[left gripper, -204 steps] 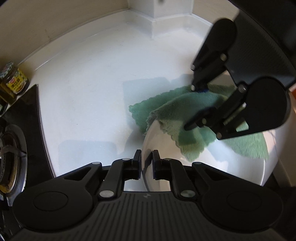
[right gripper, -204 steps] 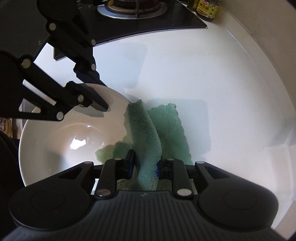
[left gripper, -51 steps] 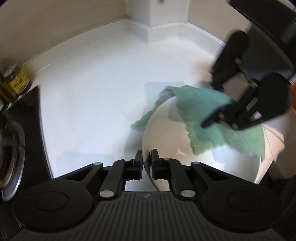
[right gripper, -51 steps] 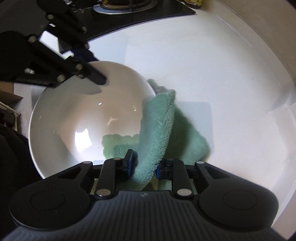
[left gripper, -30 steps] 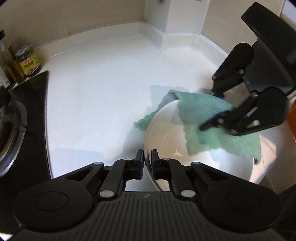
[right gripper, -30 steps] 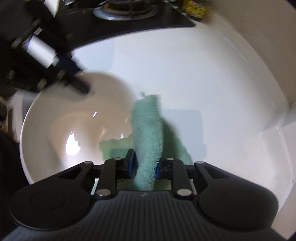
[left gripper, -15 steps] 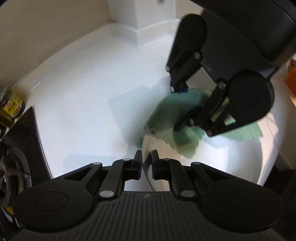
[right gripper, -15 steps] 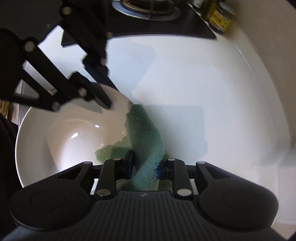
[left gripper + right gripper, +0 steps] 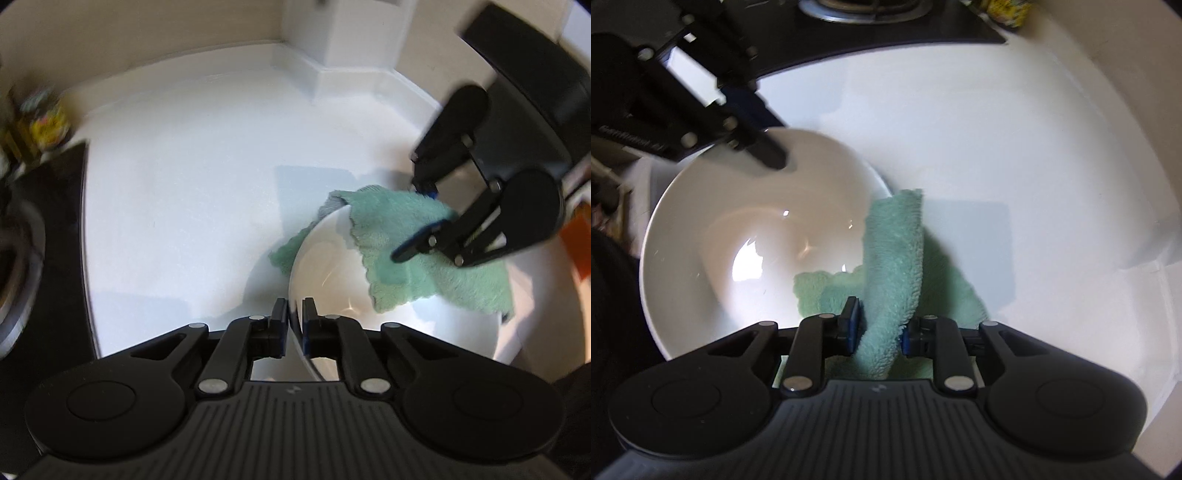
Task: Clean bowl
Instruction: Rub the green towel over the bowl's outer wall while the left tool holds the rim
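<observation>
A white bowl (image 9: 332,273) (image 9: 746,229) is held over the white counter. My left gripper (image 9: 294,321) is shut on the bowl's near rim; it also shows in the right wrist view (image 9: 768,151) at the bowl's far rim. My right gripper (image 9: 877,330) is shut on a green cloth (image 9: 894,266). In the left wrist view the right gripper (image 9: 413,218) holds the green cloth (image 9: 402,236) draped over the bowl's far rim, part inside the bowl and part hanging outside.
A white counter (image 9: 192,192) (image 9: 1015,155) runs to a wall corner (image 9: 332,70). A black gas hob (image 9: 871,22) (image 9: 44,236) lies beside it. Yellow-labelled jars (image 9: 40,122) (image 9: 1004,11) stand at the wall. An orange object (image 9: 576,240) sits at the right edge.
The right gripper has drawn the cloth back along the bowl's rim, to the right in the left wrist view. The left gripper's view has swung and blurred; its grip on the rim is unchanged.
</observation>
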Available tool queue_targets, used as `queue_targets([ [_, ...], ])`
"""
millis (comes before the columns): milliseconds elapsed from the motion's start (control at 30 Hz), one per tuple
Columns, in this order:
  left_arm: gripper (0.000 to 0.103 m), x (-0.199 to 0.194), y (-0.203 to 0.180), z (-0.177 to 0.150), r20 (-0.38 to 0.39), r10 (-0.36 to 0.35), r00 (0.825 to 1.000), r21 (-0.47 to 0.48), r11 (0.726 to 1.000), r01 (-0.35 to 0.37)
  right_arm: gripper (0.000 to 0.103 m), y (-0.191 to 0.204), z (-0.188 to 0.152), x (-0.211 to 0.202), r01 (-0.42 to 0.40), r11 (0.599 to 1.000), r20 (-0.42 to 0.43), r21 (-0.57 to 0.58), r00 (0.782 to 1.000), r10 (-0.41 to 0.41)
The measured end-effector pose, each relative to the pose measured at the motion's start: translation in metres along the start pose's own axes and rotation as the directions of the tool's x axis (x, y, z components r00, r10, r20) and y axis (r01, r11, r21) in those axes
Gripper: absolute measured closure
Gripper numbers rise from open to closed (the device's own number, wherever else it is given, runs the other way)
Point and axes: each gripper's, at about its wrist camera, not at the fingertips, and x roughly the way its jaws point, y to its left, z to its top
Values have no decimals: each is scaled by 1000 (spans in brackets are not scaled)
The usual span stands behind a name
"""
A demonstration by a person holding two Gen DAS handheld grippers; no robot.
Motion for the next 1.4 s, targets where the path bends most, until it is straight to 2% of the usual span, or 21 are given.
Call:
queue_targets([
  [167, 97, 0, -12, 8, -24, 35, 999, 112, 993, -32, 83, 5, 29, 7, 85, 993, 10, -81, 996, -84],
  [267, 97, 3, -12, 13, -23, 40, 999, 128, 991, -37, 80, 14, 42, 9, 116, 984, 32, -139, 993, -113],
  [367, 96, 2, -7, 11, -11, 43, 999, 71, 997, -42, 79, 20, 52, 11, 125, 978, 43, -167, 992, -119],
  [433, 96, 0, -6, 6, -3, 44, 999, 9, 999, -44, 80, 14, 50, 10, 98, 988, 61, -124, 994, -91],
  [567, 92, -8, -6, -11, 16, 41, 999, -90, 995, -39, 83, -4, 23, 4, 68, 998, 78, -5, 995, -67],
  [700, 92, -12, -7, -19, 24, 34, 999, -123, 992, -31, 85, -1, 15, 2, 46, 999, 46, -13, 998, -46],
  [767, 98, -10, -5, -14, 19, 31, 999, -99, 995, -29, 85, 0, 11, 0, 36, 999, 30, -17, 999, -35],
  [967, 98, -1, -13, 7, -18, 42, 999, 96, 995, -40, 83, 4, 0, -3, 5, 1000, -17, -28, 1000, -6],
  [1067, 97, 3, -14, 16, -33, 48, 998, 158, 986, -42, 83, 0, 9, -3, 56, 997, -17, -59, 998, -57],
  [1100, 97, 6, -15, 20, -37, 42, 998, 177, 984, -35, 83, -3, 20, -2, 79, 994, 10, -74, 997, -79],
  [1167, 97, 9, -16, 24, -39, 37, 999, 200, 979, -28, 83, -4, 28, 0, 84, 992, 22, -91, 996, -82],
  [1233, 96, 10, -16, 25, -38, 41, 998, 186, 982, -33, 82, -3, 41, 6, 87, 990, 26, -115, 996, -85],
  [1300, 96, 8, -12, 21, -31, 40, 999, 114, 993, -36, 83, -4, 41, 6, 82, 990, 26, -115, 996, -80],
  [1400, 95, 1, -11, 8, -32, 54, 998, 35, 998, -53, 85, -5, 16, -9, 50, 998, 52, -44, 998, -48],
])
